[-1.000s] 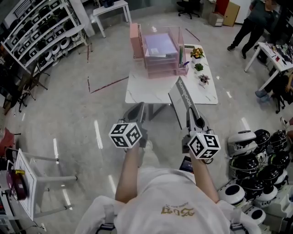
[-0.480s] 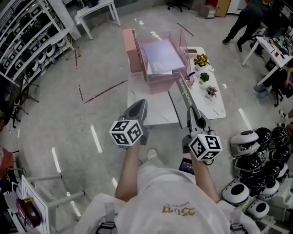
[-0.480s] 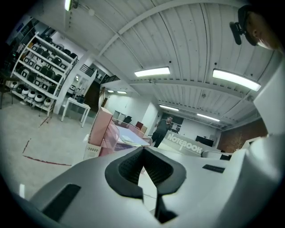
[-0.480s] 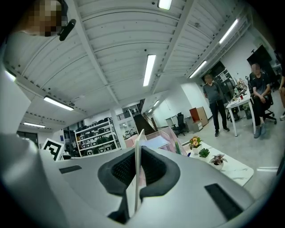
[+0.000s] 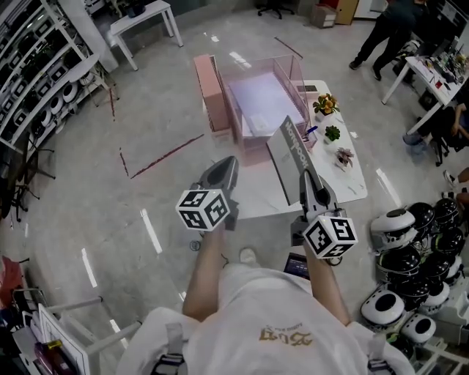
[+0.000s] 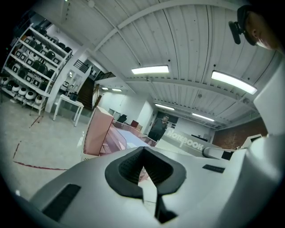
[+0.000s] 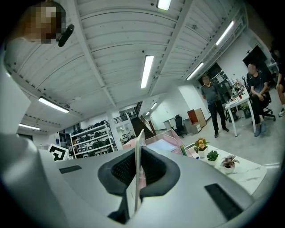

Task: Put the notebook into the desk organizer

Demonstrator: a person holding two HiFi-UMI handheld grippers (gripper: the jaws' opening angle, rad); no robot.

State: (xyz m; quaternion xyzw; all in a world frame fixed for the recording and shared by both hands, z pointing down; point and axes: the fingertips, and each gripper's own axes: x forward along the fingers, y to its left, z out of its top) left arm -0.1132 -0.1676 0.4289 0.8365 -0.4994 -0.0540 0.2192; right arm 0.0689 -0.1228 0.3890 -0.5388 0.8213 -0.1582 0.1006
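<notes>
My right gripper (image 5: 308, 179) is shut on a grey notebook (image 5: 292, 151), which stands on edge above the near part of the white table (image 5: 258, 199); in the right gripper view the notebook (image 7: 137, 171) shows edge-on between the jaws of that gripper (image 7: 137, 187). The pink desk organizer (image 5: 255, 108) with clear walls stands at the table's far end, beyond the notebook. My left gripper (image 5: 222, 172) hovers left of the notebook, shut with nothing in it. In the left gripper view the gripper (image 6: 143, 176) points toward the organizer (image 6: 107, 138), with the notebook (image 6: 187, 143) to the right.
Small potted plants (image 5: 331, 126) stand along the table's right side. Shelves (image 5: 40, 80) line the left wall, a white side table (image 5: 143, 20) stands at the back. Round helmets (image 5: 410, 256) crowd the floor at the right. A person (image 5: 382, 33) stands at the back right.
The table and organizer have drawn nearer and lower in the head view as the person stepped forward. Both grippers hold their pose, the notebook still in the right one.
</notes>
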